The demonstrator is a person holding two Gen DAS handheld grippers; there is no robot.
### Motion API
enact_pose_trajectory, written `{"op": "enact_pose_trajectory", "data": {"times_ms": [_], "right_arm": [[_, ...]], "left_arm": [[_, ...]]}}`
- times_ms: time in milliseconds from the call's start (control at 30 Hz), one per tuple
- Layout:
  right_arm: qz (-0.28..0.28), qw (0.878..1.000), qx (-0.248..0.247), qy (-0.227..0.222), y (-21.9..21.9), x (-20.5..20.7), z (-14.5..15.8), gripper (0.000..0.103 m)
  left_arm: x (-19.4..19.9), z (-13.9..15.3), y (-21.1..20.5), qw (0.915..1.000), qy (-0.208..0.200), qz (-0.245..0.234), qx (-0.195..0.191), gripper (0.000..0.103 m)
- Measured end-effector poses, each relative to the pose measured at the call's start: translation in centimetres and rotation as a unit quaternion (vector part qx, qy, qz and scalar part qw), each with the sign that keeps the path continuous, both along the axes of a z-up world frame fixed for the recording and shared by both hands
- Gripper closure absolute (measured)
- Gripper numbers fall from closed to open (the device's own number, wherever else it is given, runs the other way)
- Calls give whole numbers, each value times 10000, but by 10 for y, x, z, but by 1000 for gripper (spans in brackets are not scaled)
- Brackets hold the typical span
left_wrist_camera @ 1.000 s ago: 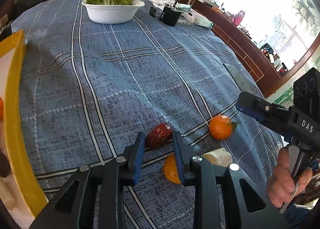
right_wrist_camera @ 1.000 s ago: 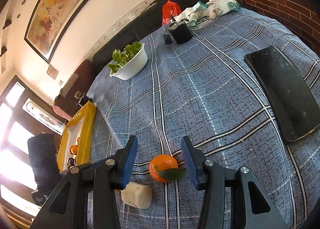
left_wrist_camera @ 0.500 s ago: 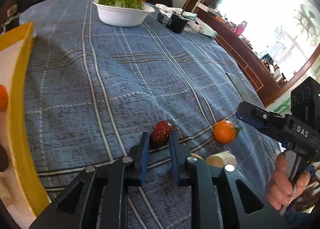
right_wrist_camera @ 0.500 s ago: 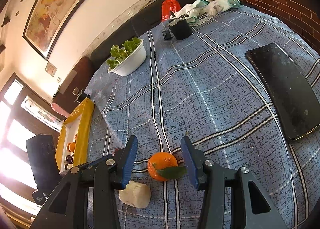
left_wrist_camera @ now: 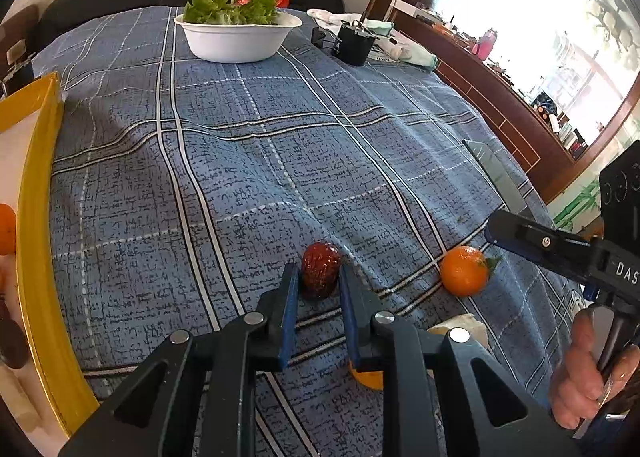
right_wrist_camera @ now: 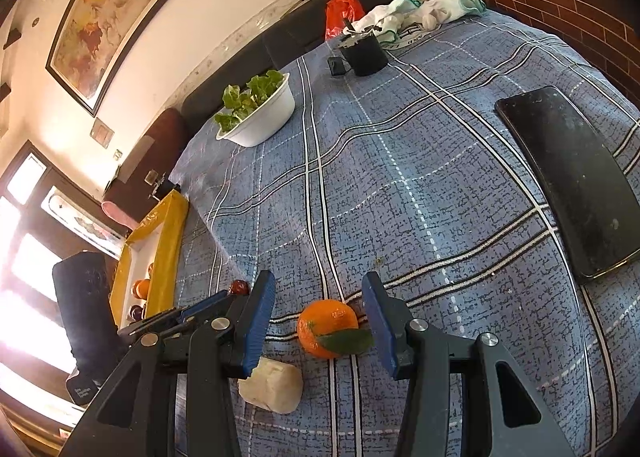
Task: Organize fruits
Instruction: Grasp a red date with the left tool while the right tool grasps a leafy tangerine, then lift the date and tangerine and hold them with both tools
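Observation:
A dark red date lies on the blue checked cloth, and my left gripper is shut on it, pads pressing on both sides. A tangerine with a leaf sits on the cloth between the fingers of my right gripper, which stands open, pads apart from the fruit. From the left wrist view the tangerine is right of the date, below the right gripper's finger. A pale white chunk lies beside the tangerine. An orange piece peeks from under my left gripper.
A yellow tray with oranges and dark fruits runs along the left edge. At the far end stand a white bowl of lettuce and a black cup. A black phone lies at the right, gloves beyond.
My left gripper moved forward around the date and its jaws closed on it. The right gripper kept still over the tangerine.

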State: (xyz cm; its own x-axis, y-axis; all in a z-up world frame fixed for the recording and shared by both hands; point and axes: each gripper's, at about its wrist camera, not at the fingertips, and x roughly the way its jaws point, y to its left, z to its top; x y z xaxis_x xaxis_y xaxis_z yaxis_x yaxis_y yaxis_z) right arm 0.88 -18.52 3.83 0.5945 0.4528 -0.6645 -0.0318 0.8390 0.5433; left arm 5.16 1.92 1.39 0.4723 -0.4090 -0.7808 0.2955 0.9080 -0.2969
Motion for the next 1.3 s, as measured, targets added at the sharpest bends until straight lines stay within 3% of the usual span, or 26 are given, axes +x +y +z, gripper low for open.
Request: {"op": "enact_pose_trajectory", "data": {"times_ms": [267, 500, 567, 867, 1300], "right_arm": [[275, 9960, -845, 86, 25, -1, -2, 52], [599, 9724, -2257, -3, 61, -6, -10, 54], [592, 9733, -2216, 31, 58, -5, -11, 62], [423, 9816, -1726, -697, 51, -16, 12, 63], [551, 9828, -1391, -1085, 55, -22, 23, 62]], "left_arm": [[-3, 8, 25, 9982, -293, 461, -246, 84], [-12, 23, 29, 9948, -808, 604, -124, 84], [-14, 25, 30, 9936, -920, 646, -57, 84], [-18, 33, 32, 9890, -1269, 752, 122, 84], [-28, 42, 23, 9829, -1641, 730, 409, 84]]}}
